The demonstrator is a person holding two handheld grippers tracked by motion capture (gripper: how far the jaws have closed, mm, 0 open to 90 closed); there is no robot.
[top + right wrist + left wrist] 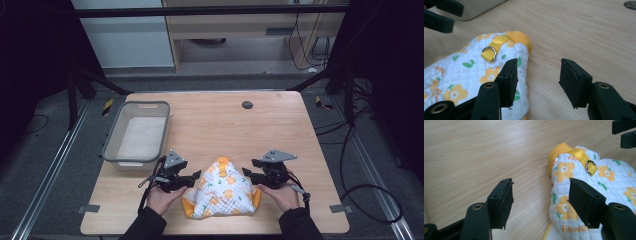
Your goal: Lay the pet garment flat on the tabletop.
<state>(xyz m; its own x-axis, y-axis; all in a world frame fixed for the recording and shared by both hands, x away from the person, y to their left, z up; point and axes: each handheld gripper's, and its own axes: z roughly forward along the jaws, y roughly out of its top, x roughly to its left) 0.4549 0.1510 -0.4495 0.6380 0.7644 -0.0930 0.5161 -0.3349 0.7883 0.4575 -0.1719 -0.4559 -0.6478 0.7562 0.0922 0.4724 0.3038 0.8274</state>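
A: Gripping this white quilted pet vest with orange flowers and yellow trim [222,192] comes next, I'd say. It lies flat at the near middle of the pale wooden table [270,125], its yellow collar pointing far and a yellow strap with a metal D-ring [591,167] on its back.

B: Where are your fingers?

A: My left gripper [192,179] is at the vest's left edge and my right gripper [248,175] at its right edge. Both are spread and holding nothing. On each, one pad [580,197] sits over the quilting and the other over bare wood, so the hem runs between them, not yet pinched.

B: How would you do it well?

A: Sink both until the lower pads slide under the hem, then close evenly on the fabric, clear of the D-ring, which I judge would slip. Matching grips on both sides should stop it bunching.

B: And then?

A: Probably the grey plastic basket [112,145] at the far left, well apart from the vest.
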